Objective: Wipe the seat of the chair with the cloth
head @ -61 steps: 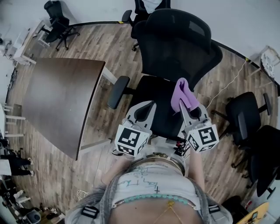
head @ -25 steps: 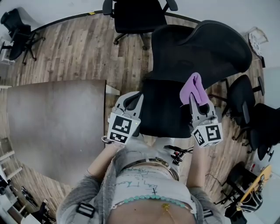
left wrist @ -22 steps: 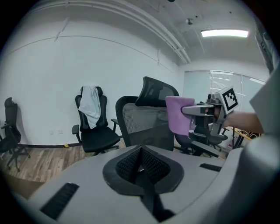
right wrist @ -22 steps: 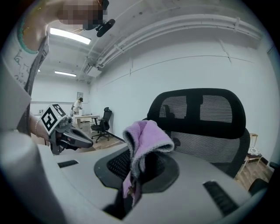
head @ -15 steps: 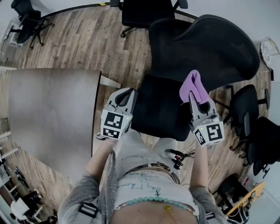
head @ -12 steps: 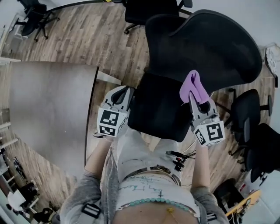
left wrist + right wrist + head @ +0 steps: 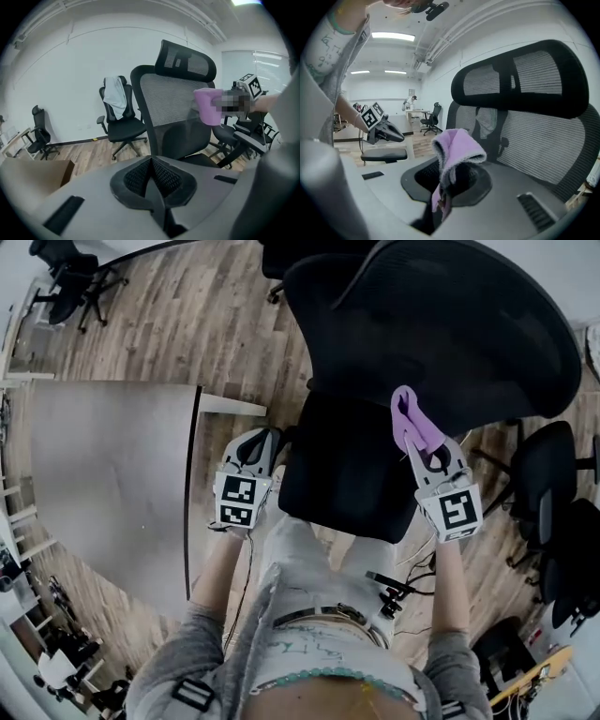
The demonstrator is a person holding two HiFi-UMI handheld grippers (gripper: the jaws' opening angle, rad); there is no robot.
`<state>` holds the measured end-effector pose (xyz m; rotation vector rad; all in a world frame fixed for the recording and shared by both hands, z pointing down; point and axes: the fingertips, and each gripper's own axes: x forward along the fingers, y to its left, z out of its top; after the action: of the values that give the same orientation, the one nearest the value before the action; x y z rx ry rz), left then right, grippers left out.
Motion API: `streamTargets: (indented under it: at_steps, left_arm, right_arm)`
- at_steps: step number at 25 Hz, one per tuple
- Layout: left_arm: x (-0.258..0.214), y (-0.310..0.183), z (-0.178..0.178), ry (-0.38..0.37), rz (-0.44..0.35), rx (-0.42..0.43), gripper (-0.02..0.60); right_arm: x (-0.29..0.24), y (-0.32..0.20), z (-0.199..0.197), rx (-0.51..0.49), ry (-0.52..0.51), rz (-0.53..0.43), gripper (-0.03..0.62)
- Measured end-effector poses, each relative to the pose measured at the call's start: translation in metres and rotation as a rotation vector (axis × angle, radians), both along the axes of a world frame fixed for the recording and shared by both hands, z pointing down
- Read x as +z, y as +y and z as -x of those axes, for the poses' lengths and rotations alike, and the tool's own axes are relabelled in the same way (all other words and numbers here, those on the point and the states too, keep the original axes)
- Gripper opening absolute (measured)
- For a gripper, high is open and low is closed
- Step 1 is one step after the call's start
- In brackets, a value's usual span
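Note:
The black office chair's seat (image 7: pixel 345 474) lies between my two grippers, its mesh backrest (image 7: pixel 450 324) beyond. My right gripper (image 7: pixel 419 442) is shut on a folded purple cloth (image 7: pixel 411 421), held above the seat's right rear part near the backrest. In the right gripper view the cloth (image 7: pixel 457 149) sticks up from the closed jaws in front of the backrest (image 7: pixel 543 136). My left gripper (image 7: pixel 257 441) is shut and empty at the seat's left edge, above the armrest (image 7: pixel 384 154). The left gripper view shows the cloth (image 7: pixel 208 107) ahead, before the mesh back (image 7: pixel 171 101).
A brown wooden table (image 7: pixel 103 474) stands close on the left. Other black office chairs stand at the right (image 7: pixel 553 474) and far left (image 7: pixel 66 277); one holds a white garment (image 7: pixel 114 96). Wood floor surrounds the chair, and my legs are against the seat's front.
I have come closer to the chair. The left gripper has moved out to the seat's left edge. The right gripper keeps the cloth over the seat's right side.

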<state>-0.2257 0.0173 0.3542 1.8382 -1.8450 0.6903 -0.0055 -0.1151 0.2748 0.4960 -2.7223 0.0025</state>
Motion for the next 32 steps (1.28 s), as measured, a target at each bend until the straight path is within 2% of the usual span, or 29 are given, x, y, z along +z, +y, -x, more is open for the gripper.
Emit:
streamTargets:
  at_steps: [3, 7, 24, 32]
  left_arm:
    - [0.011, -0.007, 0.000, 0.005, 0.005, 0.024, 0.009]
    - [0.027, -0.010, 0.008, -0.006, 0.007, 0.014, 0.009]
    - [0.056, -0.011, 0.007, -0.150, 0.014, 0.068, 0.009]
    - [0.066, -0.012, 0.008, -0.165, 0.085, 0.074, 0.009]
  right_arm:
    - [0.023, 0.004, 0.003, -0.010, 0.042, 0.022, 0.048]
    - [0.051, 0.006, 0.014, -0.032, 0.069, 0.039, 0.048]
    - [0.191, 0.031, 0.053, -0.148, 0.256, 0.088, 0.048]
    - [0.248, 0.041, 0.086, -0.219, 0.328, 0.104, 0.048]
